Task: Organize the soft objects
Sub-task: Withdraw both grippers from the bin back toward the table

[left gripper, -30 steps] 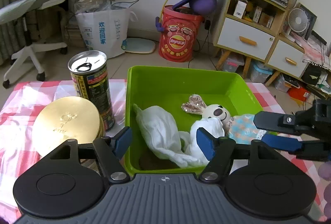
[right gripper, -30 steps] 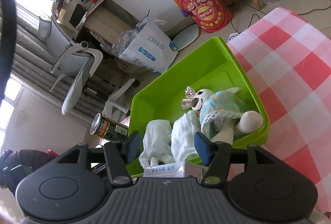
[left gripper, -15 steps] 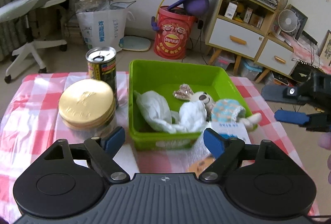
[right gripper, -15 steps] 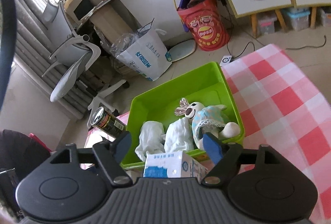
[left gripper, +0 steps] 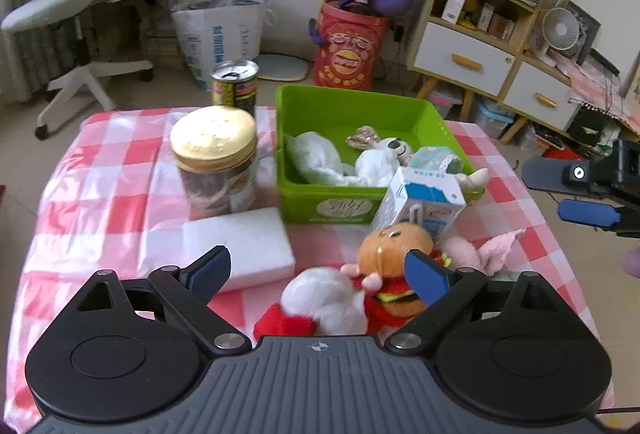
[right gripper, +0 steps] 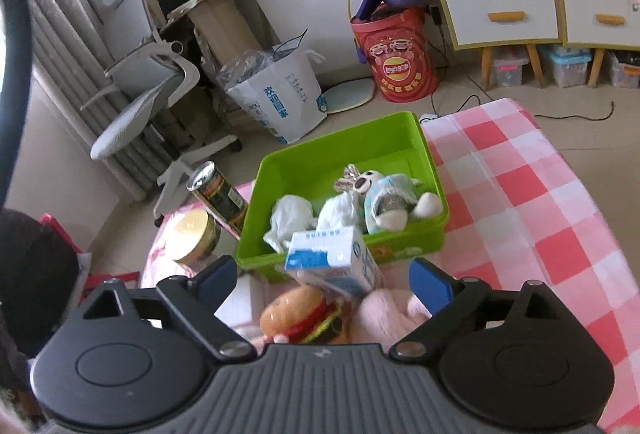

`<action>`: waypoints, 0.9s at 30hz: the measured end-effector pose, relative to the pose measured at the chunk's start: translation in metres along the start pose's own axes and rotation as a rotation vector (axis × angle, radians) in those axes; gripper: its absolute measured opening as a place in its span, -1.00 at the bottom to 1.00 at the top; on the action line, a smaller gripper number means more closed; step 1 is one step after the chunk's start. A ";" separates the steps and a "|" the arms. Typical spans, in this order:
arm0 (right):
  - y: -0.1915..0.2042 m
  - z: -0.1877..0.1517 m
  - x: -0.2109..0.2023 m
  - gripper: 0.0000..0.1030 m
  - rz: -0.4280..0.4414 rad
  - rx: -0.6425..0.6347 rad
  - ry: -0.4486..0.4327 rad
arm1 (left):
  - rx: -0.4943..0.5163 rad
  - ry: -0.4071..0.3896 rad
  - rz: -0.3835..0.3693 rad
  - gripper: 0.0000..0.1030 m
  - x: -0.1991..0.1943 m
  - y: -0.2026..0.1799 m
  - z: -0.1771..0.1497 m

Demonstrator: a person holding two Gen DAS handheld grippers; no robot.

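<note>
Both grippers have pulled back from the green bin [left gripper: 362, 207]; jaws just been opening, nothing btwn them. Bin holds white cloth [left gripper: 316, 161] + bunny doll [left gripper: 394, 149], prob. already sorted. Left gripper [left gripper: 316, 272] wide open, empty, burger plush [left gripper: 394, 254] at 12 o'clock. Right gripper [right gripper: 320, 280] open too; milk carton [right gripper: 334, 262] at 12, hard item so likely stays out.
</note>
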State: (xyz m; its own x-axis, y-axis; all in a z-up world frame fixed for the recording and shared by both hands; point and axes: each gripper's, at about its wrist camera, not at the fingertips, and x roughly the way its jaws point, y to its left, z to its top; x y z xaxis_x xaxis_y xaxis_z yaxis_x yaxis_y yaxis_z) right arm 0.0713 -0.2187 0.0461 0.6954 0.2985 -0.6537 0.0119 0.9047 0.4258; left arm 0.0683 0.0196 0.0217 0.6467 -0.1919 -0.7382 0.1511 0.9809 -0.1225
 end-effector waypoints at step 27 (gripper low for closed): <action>-0.019 -0.050 -0.004 0.50 -0.206 -0.171 -0.046 | 0.011 -0.002 0.127 0.89 0.008 0.034 -0.058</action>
State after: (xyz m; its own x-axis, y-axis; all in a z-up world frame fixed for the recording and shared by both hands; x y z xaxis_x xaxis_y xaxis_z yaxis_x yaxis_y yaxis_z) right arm 0.0322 -0.2217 0.0096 0.7230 0.0925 -0.6846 0.0377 0.9842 0.1728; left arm 0.0356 0.0530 -0.0269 0.6626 -0.0666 -0.7460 0.0767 0.9968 -0.0209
